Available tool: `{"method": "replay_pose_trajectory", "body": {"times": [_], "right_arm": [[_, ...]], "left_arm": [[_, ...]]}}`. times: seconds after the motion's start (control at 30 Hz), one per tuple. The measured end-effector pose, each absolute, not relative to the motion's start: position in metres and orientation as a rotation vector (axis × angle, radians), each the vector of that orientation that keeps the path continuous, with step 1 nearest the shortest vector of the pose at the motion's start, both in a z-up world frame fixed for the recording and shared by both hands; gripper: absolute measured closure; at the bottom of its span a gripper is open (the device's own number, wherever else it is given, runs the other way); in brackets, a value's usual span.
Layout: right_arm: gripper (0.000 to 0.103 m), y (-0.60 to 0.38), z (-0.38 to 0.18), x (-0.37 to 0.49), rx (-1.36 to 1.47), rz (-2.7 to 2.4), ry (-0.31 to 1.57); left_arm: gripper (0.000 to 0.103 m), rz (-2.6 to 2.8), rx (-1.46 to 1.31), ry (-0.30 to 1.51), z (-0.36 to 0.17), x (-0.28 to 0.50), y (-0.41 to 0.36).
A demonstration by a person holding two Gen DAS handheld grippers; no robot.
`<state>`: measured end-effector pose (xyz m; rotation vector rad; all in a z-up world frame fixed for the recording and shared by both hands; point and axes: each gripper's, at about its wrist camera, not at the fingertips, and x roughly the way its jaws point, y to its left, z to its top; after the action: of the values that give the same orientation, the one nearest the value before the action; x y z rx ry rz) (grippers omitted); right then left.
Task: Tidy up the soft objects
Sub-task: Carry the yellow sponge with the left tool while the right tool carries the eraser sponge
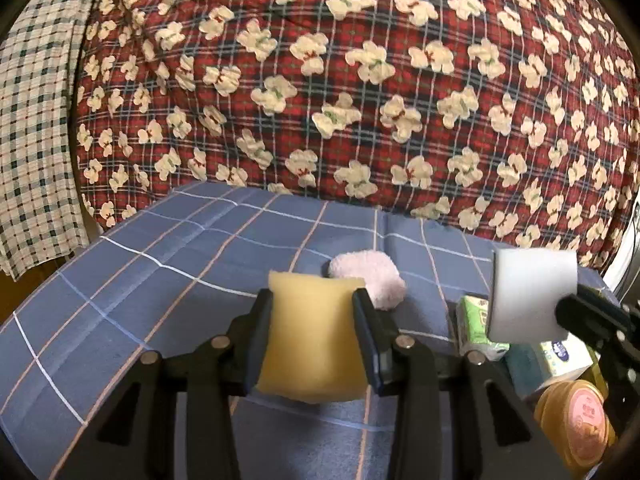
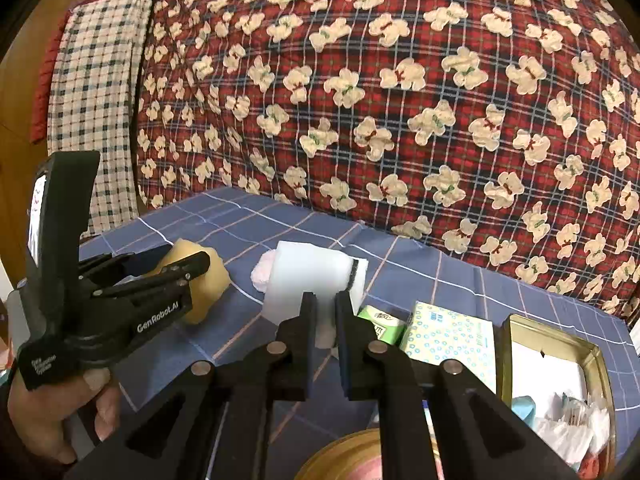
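Note:
My left gripper (image 1: 314, 300) is shut on a yellow sponge (image 1: 312, 340) and holds it above the blue checked cloth (image 1: 160, 280). The sponge also shows in the right wrist view (image 2: 206, 276), held by the left gripper (image 2: 200, 264). My right gripper (image 2: 324, 300) is shut on a white sponge (image 2: 304, 276), squeezing it thin; the white sponge also shows in the left wrist view (image 1: 532, 292). A pink fluffy pad (image 1: 372, 280) lies on the cloth behind both sponges, partly hidden in the right wrist view (image 2: 262, 272).
A green tissue pack (image 2: 380, 322), a blue-dotted tissue pack (image 2: 452, 340) and an open tin (image 2: 560, 372) with papers sit at the right. A round pink-lidded tin (image 1: 576, 420) is at the near right. A red bear-print quilt (image 1: 360, 80) rises behind.

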<state>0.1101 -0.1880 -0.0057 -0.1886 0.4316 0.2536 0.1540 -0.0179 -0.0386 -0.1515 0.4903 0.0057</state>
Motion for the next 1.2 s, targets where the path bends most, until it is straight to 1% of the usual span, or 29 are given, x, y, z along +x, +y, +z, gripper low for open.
{"method": "replay_pose_trajectory", "body": {"times": [0.37, 0.7, 1.2], "right_arm": [[0.093, -0.199, -0.007, 0.086, -0.15, 0.241, 0.296], [0.092, -0.213, -0.013, 0.065, -0.11, 0.223, 0.165], [0.092, -0.227, -0.016, 0.052, -0.064, 0.206, 0.114]], "left_arm": [[0.064, 0.079, -0.078, 0.366, -0.028, 0.129, -0.031], [0.064, 0.074, -0.061, 0.306, -0.025, 0.105, -0.048], [0.064, 0.064, -0.061, 0.277, -0.023, 0.091, -0.061]]}}
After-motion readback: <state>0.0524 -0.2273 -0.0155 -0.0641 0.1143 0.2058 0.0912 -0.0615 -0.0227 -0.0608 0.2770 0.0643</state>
